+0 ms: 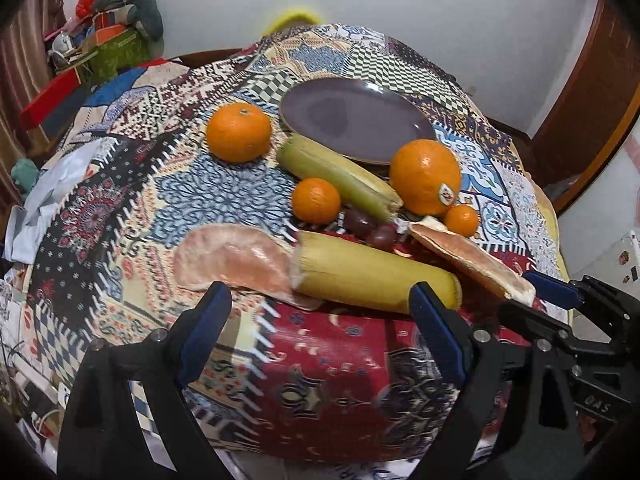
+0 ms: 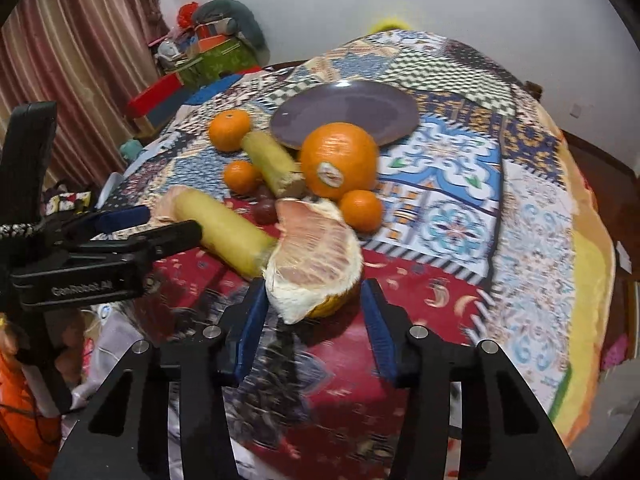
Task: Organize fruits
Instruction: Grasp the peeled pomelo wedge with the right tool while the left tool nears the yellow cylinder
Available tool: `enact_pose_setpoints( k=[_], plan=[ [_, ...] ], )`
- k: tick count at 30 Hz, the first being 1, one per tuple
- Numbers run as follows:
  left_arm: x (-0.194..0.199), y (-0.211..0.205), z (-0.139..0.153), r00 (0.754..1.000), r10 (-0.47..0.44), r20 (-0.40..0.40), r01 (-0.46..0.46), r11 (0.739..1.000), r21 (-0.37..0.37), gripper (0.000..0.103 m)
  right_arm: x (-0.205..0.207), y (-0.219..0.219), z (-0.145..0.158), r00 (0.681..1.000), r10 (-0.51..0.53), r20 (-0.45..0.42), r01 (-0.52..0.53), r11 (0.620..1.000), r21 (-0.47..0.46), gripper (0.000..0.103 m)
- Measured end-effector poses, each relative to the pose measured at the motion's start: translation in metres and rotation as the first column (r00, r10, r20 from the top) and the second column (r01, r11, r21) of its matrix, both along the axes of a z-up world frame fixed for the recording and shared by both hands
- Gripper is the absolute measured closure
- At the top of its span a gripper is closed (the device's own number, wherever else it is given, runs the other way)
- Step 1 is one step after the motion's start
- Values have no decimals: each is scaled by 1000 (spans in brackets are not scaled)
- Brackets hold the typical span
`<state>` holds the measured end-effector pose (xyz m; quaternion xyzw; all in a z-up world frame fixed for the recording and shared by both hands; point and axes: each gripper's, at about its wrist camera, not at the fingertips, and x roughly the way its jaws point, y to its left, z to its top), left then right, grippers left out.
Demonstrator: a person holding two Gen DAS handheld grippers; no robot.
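A purple plate [image 1: 356,120] [image 2: 344,112] lies bare at the back of the patterned table. In front of it lie a big orange [image 1: 425,176] [image 2: 339,160], three small mandarins [image 1: 239,132] [image 1: 316,200] [image 1: 461,220], two sugarcane pieces [image 1: 340,176] [image 1: 372,272] [image 2: 224,236], dark grapes [image 1: 372,230] and two pomelo wedges [image 1: 236,260] [image 2: 316,264]. My left gripper [image 1: 320,308] is open, just short of the yellow cane piece. My right gripper [image 2: 314,304] is open, its fingers on either side of the near pomelo wedge, apart from it.
The patterned tablecloth [image 1: 320,380] drops off at the near edge. Clutter of boxes and bags [image 1: 108,40] stands at the back left by a curtain [image 2: 80,60]. A wooden door frame [image 1: 592,100] is at the right.
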<state>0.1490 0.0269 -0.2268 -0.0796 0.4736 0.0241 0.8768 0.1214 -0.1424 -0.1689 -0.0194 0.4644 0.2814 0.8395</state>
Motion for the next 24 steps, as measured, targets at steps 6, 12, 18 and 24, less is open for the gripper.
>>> enact_pose_setpoints(
  k=[6, 12, 18, 24],
  plan=[
    [4, -19, -5, 999, -29, -39, 29, 1000, -2, 12, 6, -24, -8, 999, -51, -18, 50, 999, -7, 58],
    [15, -28, -11, 997, -11, -78, 5, 997, -78, 12, 4, -35, -10, 998, -60, -20, 60, 998, 8, 58],
    [30, -30, -21, 992, 60, -112, -74, 989, -128, 10, 0, -41, -7, 998, -58, -5, 58, 998, 24, 58],
    [35, -34, -25, 994, 83, -75, -91, 989, -113, 8, 2, -46, -5, 998, -61, -2, 61, 997, 38, 50]
  ],
)
